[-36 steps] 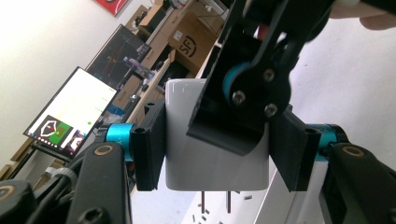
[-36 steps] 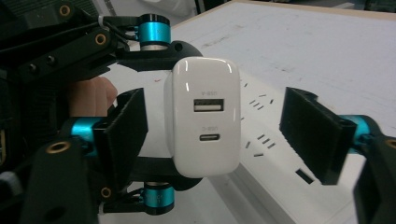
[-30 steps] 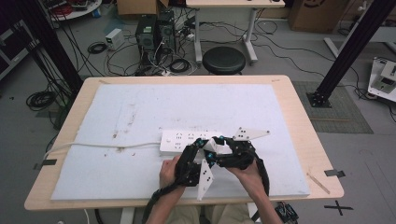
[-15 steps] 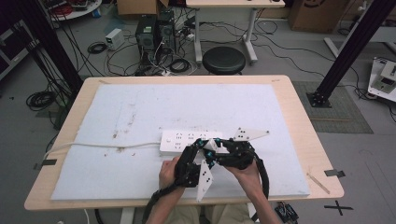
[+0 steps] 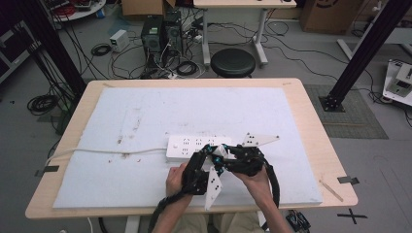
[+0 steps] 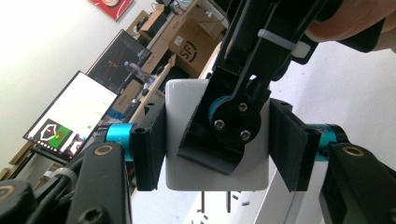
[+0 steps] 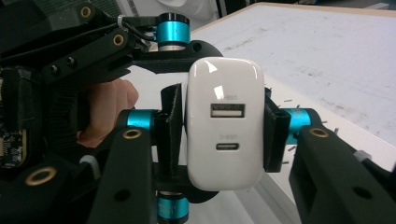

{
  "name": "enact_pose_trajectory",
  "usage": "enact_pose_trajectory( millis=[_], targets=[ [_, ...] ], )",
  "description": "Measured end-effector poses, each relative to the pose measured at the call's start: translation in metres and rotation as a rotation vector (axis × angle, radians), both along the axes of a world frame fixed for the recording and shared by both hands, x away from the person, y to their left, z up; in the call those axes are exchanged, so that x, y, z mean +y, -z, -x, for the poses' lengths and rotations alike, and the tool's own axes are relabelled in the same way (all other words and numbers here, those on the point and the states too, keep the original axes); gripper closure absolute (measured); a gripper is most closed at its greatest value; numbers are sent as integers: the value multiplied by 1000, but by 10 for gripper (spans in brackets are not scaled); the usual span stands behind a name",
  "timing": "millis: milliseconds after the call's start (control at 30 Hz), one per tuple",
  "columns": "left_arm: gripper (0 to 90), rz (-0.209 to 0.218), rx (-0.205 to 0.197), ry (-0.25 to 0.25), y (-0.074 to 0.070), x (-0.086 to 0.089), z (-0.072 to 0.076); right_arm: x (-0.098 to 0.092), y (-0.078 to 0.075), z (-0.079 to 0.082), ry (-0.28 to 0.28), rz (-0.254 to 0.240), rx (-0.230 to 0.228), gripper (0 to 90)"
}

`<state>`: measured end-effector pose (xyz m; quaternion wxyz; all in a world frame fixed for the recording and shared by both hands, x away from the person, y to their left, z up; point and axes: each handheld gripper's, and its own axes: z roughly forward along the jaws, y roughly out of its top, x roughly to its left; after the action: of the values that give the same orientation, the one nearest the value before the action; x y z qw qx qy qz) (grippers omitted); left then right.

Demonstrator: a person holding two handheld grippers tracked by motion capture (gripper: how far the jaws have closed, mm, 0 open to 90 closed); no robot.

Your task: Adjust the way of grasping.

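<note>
Right gripper view, nearest: a white charger (image 7: 223, 123) with two ports on its facing side sits between the fingers (image 7: 273, 132) of the right gripper (image 7: 219, 135), which have just been closing and now press on its two long sides. The left gripper (image 7: 175, 56) grips the same charger across the other two sides, one finger above it and one below. Left gripper view: the left gripper (image 6: 218, 149) pinches the charger (image 6: 187, 135) between its fingers (image 6: 149, 149), with a black finger of the right gripper (image 6: 224, 126) lying across the charger's face and two metal prongs projecting at its lower edge. High view: both hands meet at the near edge of the table (image 5: 311, 116), where the left gripper (image 5: 206, 158) and right gripper (image 5: 227, 154) converge on the charger (image 5: 219, 150), held just above the near side of a white power strip (image 5: 192, 147). The power strip lies on a white mat (image 5: 184, 121); its cord (image 5: 97, 152) runs off to the left. Beyond the table stand a black stool (image 5: 233, 62) and a computer tower (image 5: 152, 33) on the floor.
</note>
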<state>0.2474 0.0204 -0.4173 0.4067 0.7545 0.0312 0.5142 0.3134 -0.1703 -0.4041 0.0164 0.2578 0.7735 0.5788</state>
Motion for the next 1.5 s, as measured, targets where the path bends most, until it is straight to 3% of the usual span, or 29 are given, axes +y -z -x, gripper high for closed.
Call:
enact_pose_trajectory(
  millis=[300,1300,1500],
  targets=[
    [424,-3,-1,-1,0,0,0,0,0,-1,-2,-4,21,628],
    [423,-8,12,6,2,-1,-1,-1,2,1,18,5,16,634],
    [419,2,37,1,2,0,-4,-1,3,0,18,12,17,634]
  ],
)
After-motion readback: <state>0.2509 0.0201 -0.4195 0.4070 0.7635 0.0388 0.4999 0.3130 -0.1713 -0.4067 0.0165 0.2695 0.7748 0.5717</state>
